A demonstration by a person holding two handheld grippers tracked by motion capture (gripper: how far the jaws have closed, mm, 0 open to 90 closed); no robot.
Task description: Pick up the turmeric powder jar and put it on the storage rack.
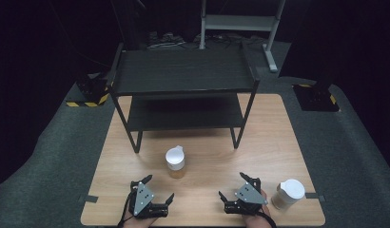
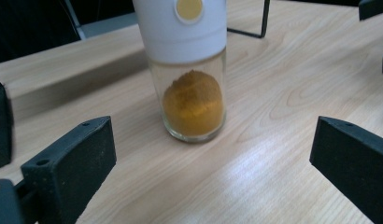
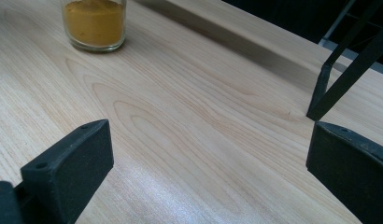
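Spice jar [image 2: 192, 70] ahead of spread left gripper [image 2: 213, 163] fingers [image 2: 70, 168].

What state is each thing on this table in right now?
Spice jar: upright, white lid on, partly filled with orange powder.
Second jar: tilted near the right hand, lid on.
Black shelf rack: standing, both shelves bare.
Left gripper: open, holding nothing.
Right gripper: open, holding nothing.

Both grippers rest low at the near edge: left gripper [image 1: 159, 190] at left, right gripper [image 1: 232, 186] at right, jaws spread wide.
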